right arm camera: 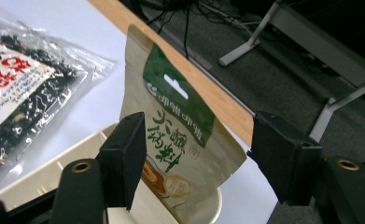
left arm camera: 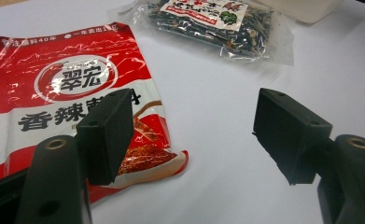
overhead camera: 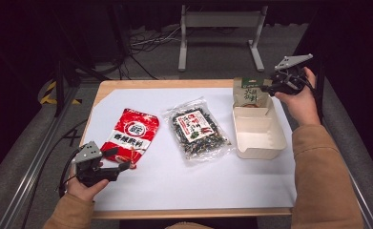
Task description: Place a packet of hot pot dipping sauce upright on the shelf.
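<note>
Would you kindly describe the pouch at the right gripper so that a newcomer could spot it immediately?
Start at the white sheet covering the table, then go to the beige tray at its right. The green-and-tan pouch stands leaning in the tray's far end; its neighbours, a red packet and a clear bag, lie flat on the sheet.

Person wears tan-brown long sleeves [overhead camera: 317, 176] on both arms. Left gripper [overhead camera: 119, 160]: black body, grey three-cornered plate on top, black cable trailing off the back. Right gripper [overhead camera: 265, 88]: same black build, same grey plate. Jaws are matte black rectangular blocks on rounded black arms, each arm with a brass-ringed screw hole.
</note>
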Available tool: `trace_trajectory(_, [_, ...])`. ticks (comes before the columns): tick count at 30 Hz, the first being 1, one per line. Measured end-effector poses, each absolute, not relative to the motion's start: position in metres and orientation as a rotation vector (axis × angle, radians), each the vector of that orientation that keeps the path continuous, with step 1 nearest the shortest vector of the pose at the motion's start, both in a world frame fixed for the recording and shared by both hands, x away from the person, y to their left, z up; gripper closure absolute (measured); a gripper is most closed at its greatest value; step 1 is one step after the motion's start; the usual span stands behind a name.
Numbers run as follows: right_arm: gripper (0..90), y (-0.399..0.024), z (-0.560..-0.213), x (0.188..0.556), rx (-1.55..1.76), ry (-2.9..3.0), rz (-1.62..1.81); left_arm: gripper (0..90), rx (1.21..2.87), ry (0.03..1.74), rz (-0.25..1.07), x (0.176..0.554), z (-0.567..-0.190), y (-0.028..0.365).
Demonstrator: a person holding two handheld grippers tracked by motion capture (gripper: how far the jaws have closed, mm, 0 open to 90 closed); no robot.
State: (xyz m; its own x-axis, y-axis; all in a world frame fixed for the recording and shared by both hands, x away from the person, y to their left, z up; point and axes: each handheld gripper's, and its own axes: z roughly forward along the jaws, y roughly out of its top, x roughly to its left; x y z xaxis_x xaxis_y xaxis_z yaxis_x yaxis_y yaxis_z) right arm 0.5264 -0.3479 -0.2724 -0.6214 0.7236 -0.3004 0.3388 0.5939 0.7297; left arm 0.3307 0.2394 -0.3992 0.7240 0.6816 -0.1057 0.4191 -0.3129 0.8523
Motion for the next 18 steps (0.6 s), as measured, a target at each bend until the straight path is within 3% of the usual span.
trace_trajectory(18, [36.6, -0.331, -0.247, 0.487, 0.811, 2.177, 1.067, 27.5, 1.95, 0.851, 0.365, 0.338, -0.398, 0.238])
